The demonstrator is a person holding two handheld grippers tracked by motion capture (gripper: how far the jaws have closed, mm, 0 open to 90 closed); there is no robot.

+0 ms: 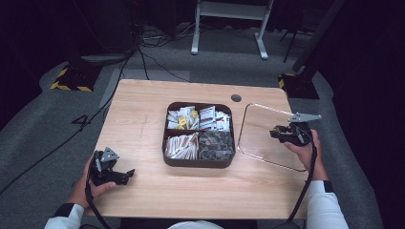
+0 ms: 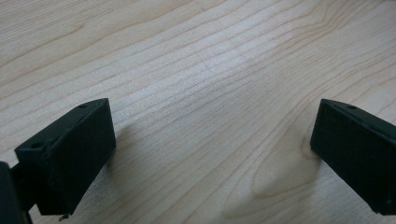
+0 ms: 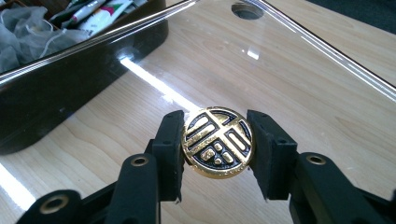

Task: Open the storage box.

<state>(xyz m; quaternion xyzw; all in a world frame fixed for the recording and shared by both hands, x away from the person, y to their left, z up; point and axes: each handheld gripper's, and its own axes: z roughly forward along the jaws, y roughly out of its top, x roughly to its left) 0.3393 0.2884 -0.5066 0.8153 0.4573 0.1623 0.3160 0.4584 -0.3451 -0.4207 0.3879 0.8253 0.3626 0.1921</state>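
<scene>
The table is pale wood with a fine wavy grain. In its middle stands a dark square box with rounded corners, divided in four compartments that hold paper sachets and dark packets. Just beside it, on the right, lies a clear glossy lid of plastic or glass (I cannot tell which). At its centre sits a round gold knob with a black pattern in relief. The right gripper is clenched on this knob, one black jaw on each side; the right hand holds it over the lid's right edge. The left gripper rests low at the table's front left, jaws wide apart with bare wood between them
</scene>
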